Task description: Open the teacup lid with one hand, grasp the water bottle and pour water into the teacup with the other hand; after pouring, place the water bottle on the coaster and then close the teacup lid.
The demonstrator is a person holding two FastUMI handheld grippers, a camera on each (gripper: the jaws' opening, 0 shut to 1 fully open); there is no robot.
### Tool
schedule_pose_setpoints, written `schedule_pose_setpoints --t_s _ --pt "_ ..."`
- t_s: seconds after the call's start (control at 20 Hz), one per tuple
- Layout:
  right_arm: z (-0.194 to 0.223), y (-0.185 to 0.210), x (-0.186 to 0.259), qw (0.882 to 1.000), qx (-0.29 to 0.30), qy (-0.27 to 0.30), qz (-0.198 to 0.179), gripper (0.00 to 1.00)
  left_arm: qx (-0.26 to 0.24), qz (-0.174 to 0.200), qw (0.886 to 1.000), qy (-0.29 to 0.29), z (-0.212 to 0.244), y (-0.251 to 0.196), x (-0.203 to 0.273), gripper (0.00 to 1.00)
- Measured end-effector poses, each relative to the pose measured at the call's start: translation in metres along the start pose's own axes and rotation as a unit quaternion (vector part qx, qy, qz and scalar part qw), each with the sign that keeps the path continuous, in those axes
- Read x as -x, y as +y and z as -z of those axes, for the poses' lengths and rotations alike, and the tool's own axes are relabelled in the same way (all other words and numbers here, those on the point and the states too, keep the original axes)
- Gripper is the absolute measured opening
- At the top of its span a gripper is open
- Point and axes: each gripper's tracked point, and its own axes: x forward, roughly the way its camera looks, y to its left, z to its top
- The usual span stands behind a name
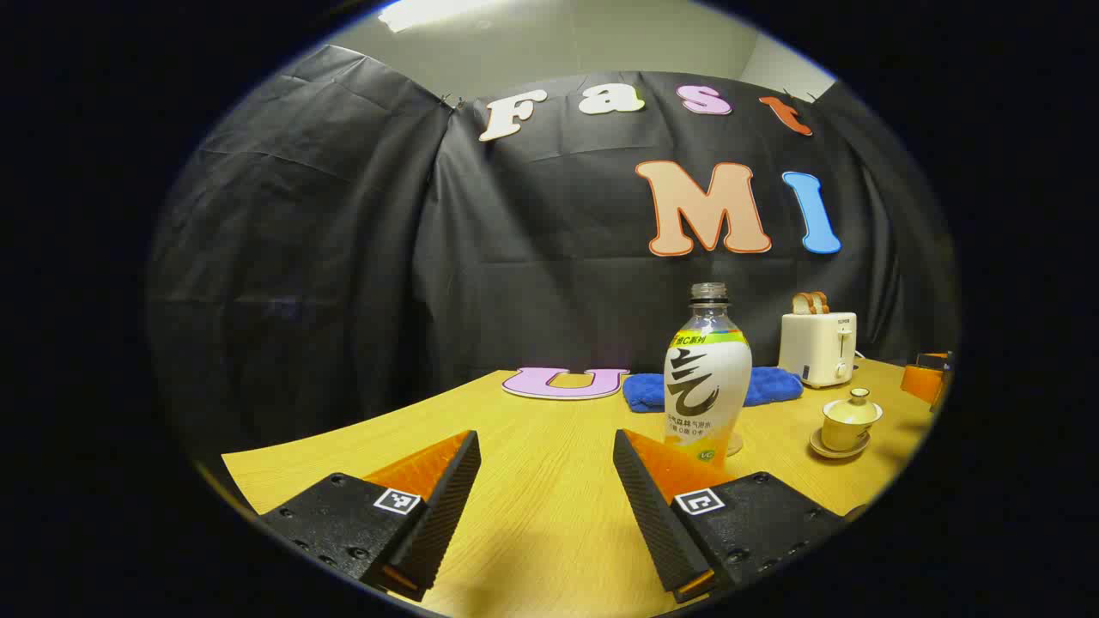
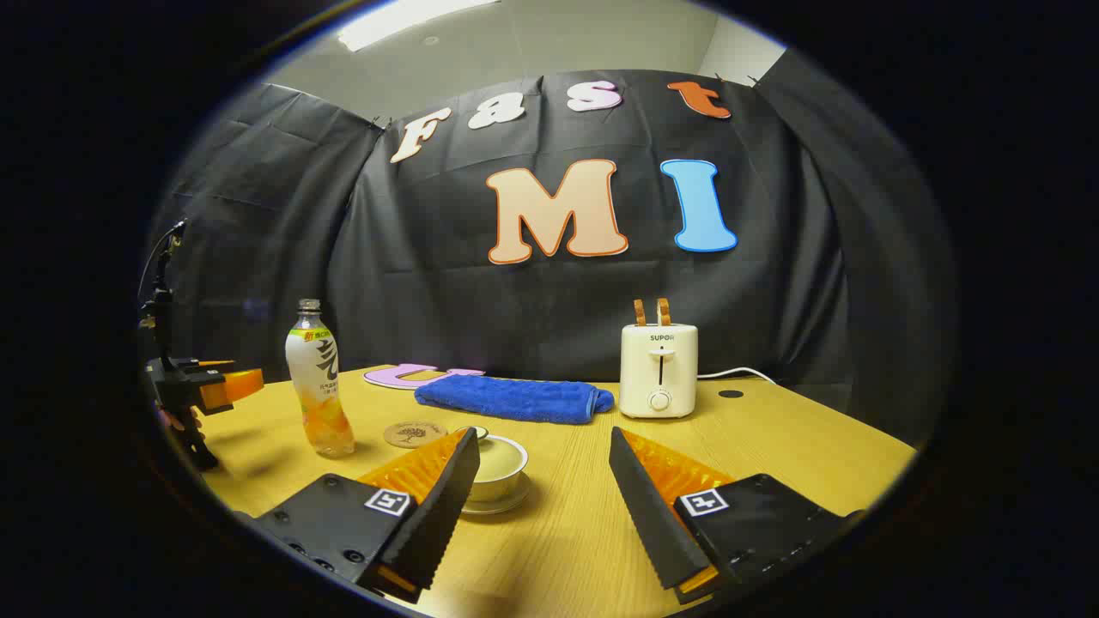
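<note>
1. nothing of the task looks done yet. in the left gripper view the bottle stands upright on the table, cap off, and the lid sits on the cup, off to the right of the bottle.
2. left to do, as judged from this: lift the lid, grasp the bottle, pour, set the bottle on the coaster, put the lid back.
3. the left gripper has its jaws wide apart, holding nothing and touching nothing. the bottle stands just beyond its right finger, right of the gap, so it is not yet lined up for a grasp.
4. in the right gripper view, from the left: the other gripper hangs at the table's left edge; then the bottle; then the coaster, bare and just right of the bottle, near but apart.
5. next comes the cup on its saucer, partly hidden behind the left finger of the right gripper. the lid's knob barely peeks out there.
6. the right gripper is also spread wide and empty. the cup sits at the left side of its gap, close in; whether the finger touches it cannot be told.
7. farther back lie a blue cloth and a toaster, both well clear of the work.
</note>
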Motion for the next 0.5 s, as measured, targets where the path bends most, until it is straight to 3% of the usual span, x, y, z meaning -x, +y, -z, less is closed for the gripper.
schedule_pose_setpoints --t_s 0.3,0.35,0.45,0.5 --pt "-0.0002 -0.0002 0.0 1.0 0.0 0.0 0.0 0.94 0.0 -0.004 1.0 0.0 0.0006 0.0009 0.0 0.91" --pt "0.0003 -0.0001 0.0 1.0 0.0 0.0 0.0 0.99 0.0 -0.004 1.0 0.0 0.0008 0.0008 0.0001 0.9" --pt "0.0003 -0.0003 0.0 1.0 0.0 0.0 0.0 0.94 0.0 -0.004 1.0 0.0 0.0006 0.0009 0.0005 0.91" --pt "0.0001 -0.0002 -0.0001 1.0 0.0 0.0 0.0 0.96 0.0 -0.003 1.0 0.0 -0.0001 0.0006 0.0006 0.91"
